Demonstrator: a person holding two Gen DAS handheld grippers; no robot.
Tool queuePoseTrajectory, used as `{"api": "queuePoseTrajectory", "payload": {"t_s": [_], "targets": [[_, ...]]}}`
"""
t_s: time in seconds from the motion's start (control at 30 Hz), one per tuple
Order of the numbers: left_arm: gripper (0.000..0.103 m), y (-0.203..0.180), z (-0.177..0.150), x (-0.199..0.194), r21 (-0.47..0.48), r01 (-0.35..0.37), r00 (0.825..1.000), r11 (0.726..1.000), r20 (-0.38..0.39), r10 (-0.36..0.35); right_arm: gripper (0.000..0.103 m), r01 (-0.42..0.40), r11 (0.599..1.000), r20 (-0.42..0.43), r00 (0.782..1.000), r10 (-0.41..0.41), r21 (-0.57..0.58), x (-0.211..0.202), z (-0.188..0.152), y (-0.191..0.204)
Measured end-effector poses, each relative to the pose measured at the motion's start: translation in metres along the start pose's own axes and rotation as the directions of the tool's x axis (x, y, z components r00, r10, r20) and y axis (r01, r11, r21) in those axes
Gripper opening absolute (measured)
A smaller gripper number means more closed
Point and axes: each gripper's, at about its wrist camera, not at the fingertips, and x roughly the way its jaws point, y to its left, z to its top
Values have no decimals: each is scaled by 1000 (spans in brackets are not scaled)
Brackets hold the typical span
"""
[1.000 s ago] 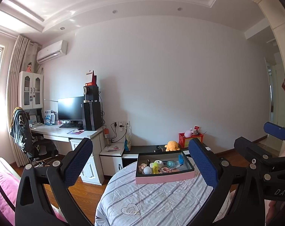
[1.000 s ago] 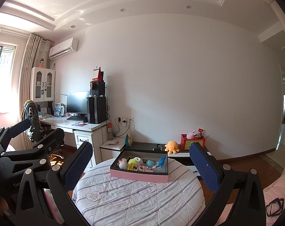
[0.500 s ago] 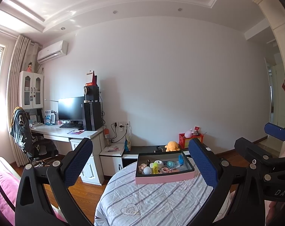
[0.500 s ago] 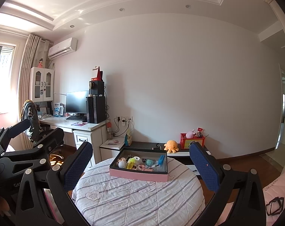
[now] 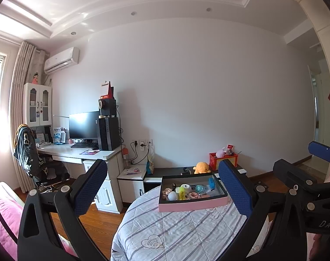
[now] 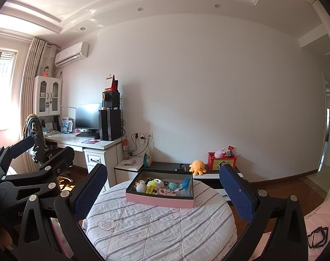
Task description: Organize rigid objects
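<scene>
A pink box full of small items sits on the far part of the round quilted tabletop. Both grippers hover near the tabletop's near edge, well short of the box: the left gripper and the right gripper, each with jaws spread wide, holding nothing.

Item: right hand-held gripper, slight dip forward over the last second.
- Pink box: now a little higher and a touch further left between the spread fingers.
- Monitor, far left beyond the left finger: displaced up and left by the same small amount.
- In the left wrist view, this gripper's blue fingertip sits marginally lower.
</scene>
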Motion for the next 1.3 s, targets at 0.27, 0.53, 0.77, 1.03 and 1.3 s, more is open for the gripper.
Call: {"api": "queuePoseTrajectory", "payload": {"t_s": [0.27,0.53,0.77,1.03,1.3], "targets": [[103,0,-4,-1,3,-5,1000,1000,5,5,103,4,1000,-7,1000,-4,1,2,-2,1],[103,1,-9,-4,5,-16,999,1000,32,16,103,1,1000,-7,1000,-1,3,3,-3,2],[103,1,-7,-4,4,-15,999,1000,29,15,103,2,1000,-8,1000,-2,3,3,-5,2],[103,1,-6,-4,4,-13,1000,1000,27,13,103,2,1000,-11,1000,-2,3,5,-5,2],[103,1,-5,-3,4,-14,1000,1000,26,13,103,2,1000,-11,1000,-2,3,5,-5,2]]}}
